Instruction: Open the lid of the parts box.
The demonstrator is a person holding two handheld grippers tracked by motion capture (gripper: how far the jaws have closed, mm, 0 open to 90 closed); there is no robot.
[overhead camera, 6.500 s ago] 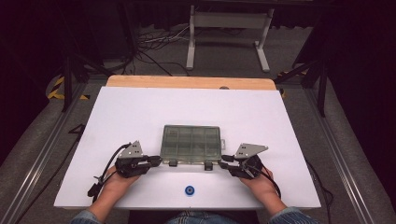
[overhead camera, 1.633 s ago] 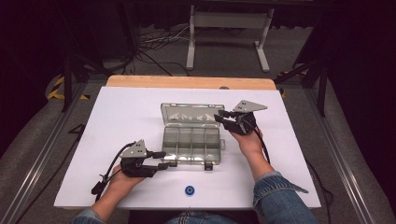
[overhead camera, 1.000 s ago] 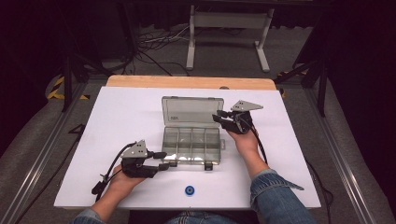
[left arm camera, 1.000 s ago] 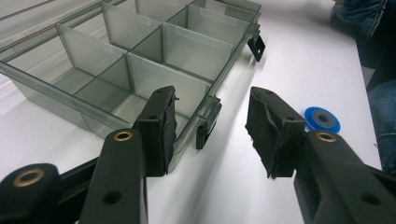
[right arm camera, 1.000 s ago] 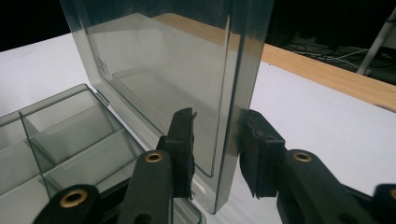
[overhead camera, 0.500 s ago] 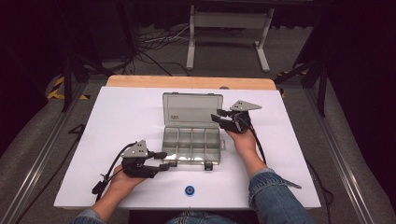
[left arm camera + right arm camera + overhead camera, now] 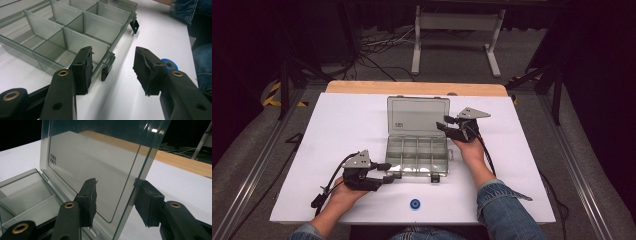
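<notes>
1. Right claw (image 7: 446, 123) open, jaws just widening, straddling the raised lid (image 7: 417, 115) edge of the organizer box (image 7: 418, 155), mid-surface (image 7: 337, 120).
2. Left claw (image 7: 388, 172) open around the box's front-left corner; bare surface on both sides.

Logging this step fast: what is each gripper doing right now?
Left gripper: open, jaws astride the front latch of the compartment box, gripping nothing.
Right gripper: open, jaws have just been opening, the raised lid edge stands between them.
</notes>
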